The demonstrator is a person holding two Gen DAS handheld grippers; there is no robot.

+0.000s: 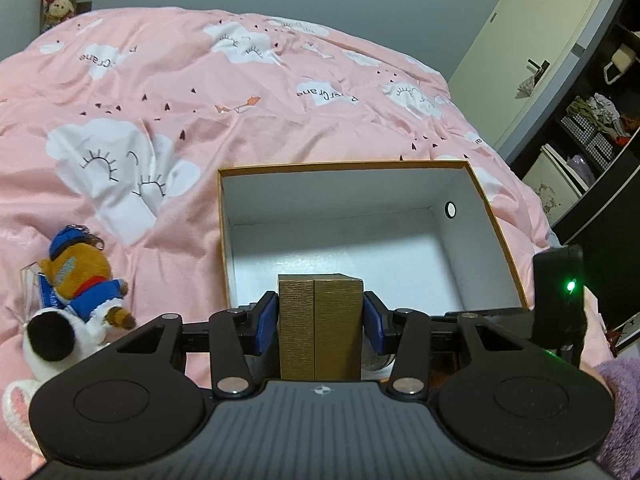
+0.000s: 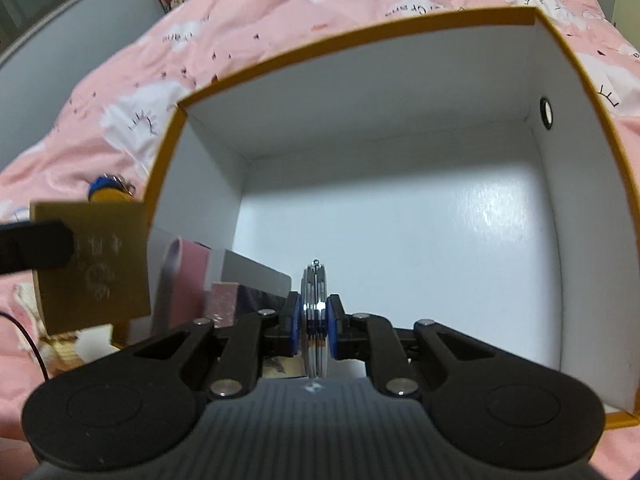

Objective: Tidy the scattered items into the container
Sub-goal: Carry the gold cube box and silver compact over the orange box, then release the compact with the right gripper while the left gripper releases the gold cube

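Note:
An open orange box with a white inside lies on the pink bed; it also fills the right wrist view. My left gripper is shut on a small gold box, held at the orange box's near edge; the gold box also shows in the right wrist view. My right gripper is shut on a thin round silver metal item, held over the near part of the box's inside. A plush bear keychain in blue clothes lies left of the box.
A black-and-white plush lies by the bear. A pink and a silver boxed item sit at the box's near left corner. Pink quilt covers the bed. A dark shelf and door stand to the right.

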